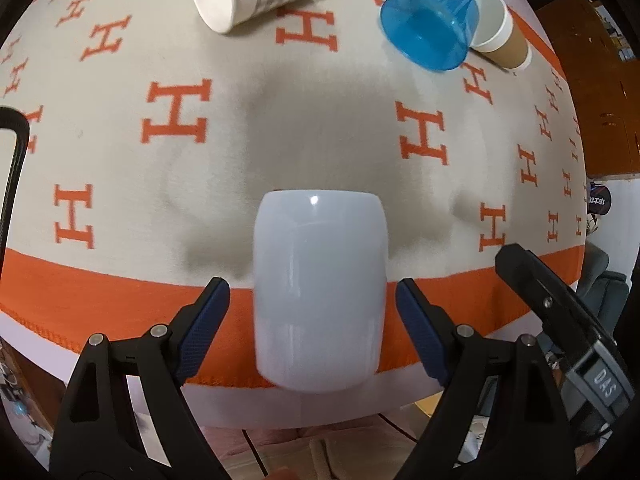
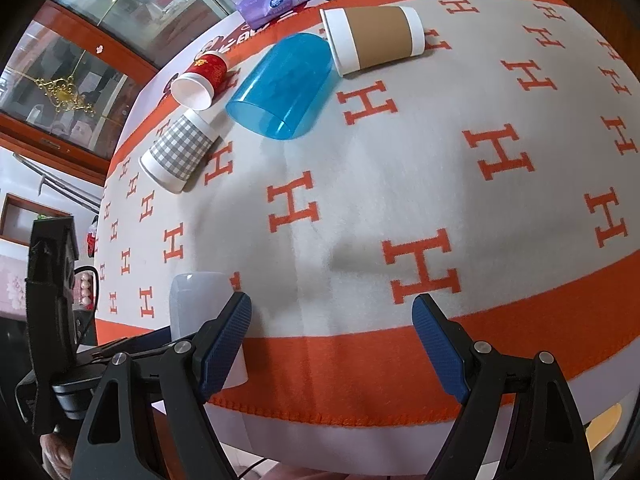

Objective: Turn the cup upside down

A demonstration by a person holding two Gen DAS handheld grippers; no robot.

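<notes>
Left wrist view: a pale frosted-white plastic cup (image 1: 320,292) sits between the left gripper (image 1: 313,330) pads, both blue pads clear of its sides — jaws spread wide, nothing gripped. It stands at the near orange border of the beige H-patterned blanket (image 1: 208,168), closed end uppermost, apparently. Right gripper (image 2: 332,346) hovers beside it, jaws wide apart and empty. Farther back lie a translucent blue plastic cup (image 2: 282,88) and a brown-sleeved paper cup (image 2: 376,38), both tipped on their sides.
</notes>
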